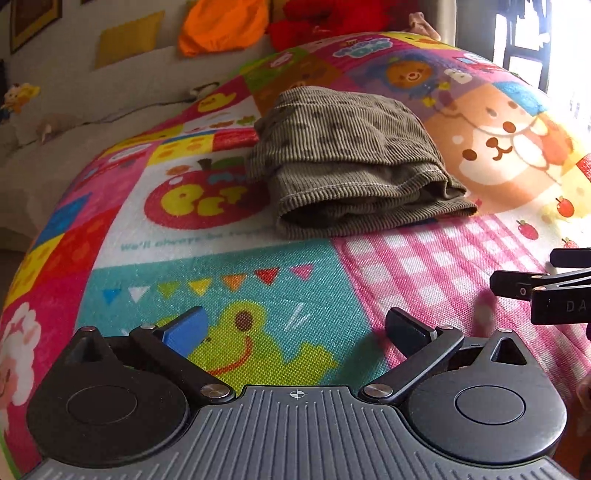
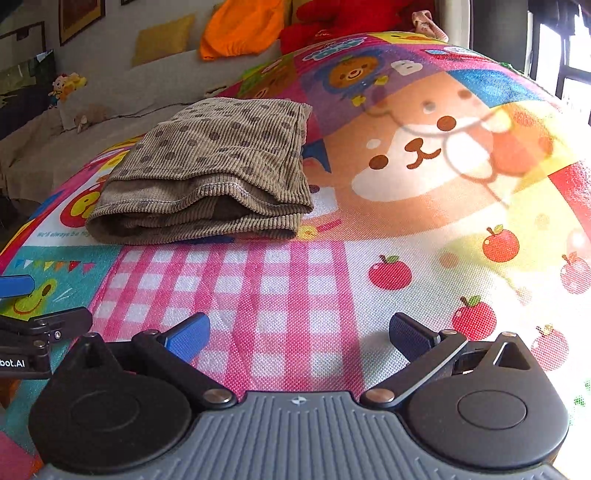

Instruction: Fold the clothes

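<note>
A brown corduroy garment (image 1: 347,162) with dark dots lies folded in a compact stack on the colourful cartoon play mat (image 1: 221,266). In the right wrist view the same folded garment (image 2: 210,173) sits at the upper left. My left gripper (image 1: 295,330) hovers over the mat's duck picture, well short of the garment, jaws wide apart and empty. My right gripper (image 2: 299,334) stands open over the pink checked patch of the mat (image 2: 295,280), nothing between its fingers. Each gripper shows at the edge of the other's view.
An orange cloth (image 1: 225,26) and a red plush item (image 1: 325,18) lie on a grey sofa (image 1: 92,96) behind the mat. A yellow cushion (image 2: 164,38) leans on the sofa back. A bright window (image 2: 569,55) is at the far right.
</note>
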Tool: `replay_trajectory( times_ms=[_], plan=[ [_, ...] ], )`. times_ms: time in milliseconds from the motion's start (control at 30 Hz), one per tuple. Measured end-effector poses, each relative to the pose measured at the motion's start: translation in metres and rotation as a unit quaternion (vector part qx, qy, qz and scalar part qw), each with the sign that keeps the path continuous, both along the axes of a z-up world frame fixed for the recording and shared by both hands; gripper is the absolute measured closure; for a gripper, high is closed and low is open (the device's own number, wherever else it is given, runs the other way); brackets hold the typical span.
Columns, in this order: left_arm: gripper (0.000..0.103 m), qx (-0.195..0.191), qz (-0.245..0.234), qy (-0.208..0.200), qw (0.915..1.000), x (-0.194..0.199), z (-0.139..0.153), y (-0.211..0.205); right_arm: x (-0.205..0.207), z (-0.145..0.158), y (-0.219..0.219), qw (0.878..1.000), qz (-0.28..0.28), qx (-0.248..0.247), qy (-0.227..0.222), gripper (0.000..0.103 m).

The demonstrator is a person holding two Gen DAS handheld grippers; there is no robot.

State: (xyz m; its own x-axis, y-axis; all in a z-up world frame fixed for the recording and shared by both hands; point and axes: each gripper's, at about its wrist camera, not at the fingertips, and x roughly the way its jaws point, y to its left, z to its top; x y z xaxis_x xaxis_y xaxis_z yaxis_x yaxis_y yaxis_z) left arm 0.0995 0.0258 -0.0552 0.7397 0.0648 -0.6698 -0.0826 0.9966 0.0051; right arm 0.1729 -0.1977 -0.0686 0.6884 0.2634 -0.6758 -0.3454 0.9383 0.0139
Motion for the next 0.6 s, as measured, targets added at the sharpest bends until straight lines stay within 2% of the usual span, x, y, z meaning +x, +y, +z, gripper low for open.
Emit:
replay_trajectory(
  times_ms=[400, 500, 600],
  plan=[
    [0.0, 0.003, 0.004, -0.003, 1.0, -0.0005, -0.0002, -0.0024, -0.0006, -0.0012, 0.005, 1.0, 0.005, -0.008, -0.001, 0.0],
    [0.0, 0.016, 0.013, -0.011, 0.9997, 0.0039, -0.0002, -0.004, 0.0009, -0.001, 0.0058, 1.0, 0.005, -0.008, -0.003, 0.0],
    [0.0, 0.045, 0.012, -0.025, 0.9986, 0.0073, -0.0006, -0.0096, 0.0039, -0.0006, 0.0064, 1.0, 0.004, -0.007, -0.006, 0.0]
  ],
)
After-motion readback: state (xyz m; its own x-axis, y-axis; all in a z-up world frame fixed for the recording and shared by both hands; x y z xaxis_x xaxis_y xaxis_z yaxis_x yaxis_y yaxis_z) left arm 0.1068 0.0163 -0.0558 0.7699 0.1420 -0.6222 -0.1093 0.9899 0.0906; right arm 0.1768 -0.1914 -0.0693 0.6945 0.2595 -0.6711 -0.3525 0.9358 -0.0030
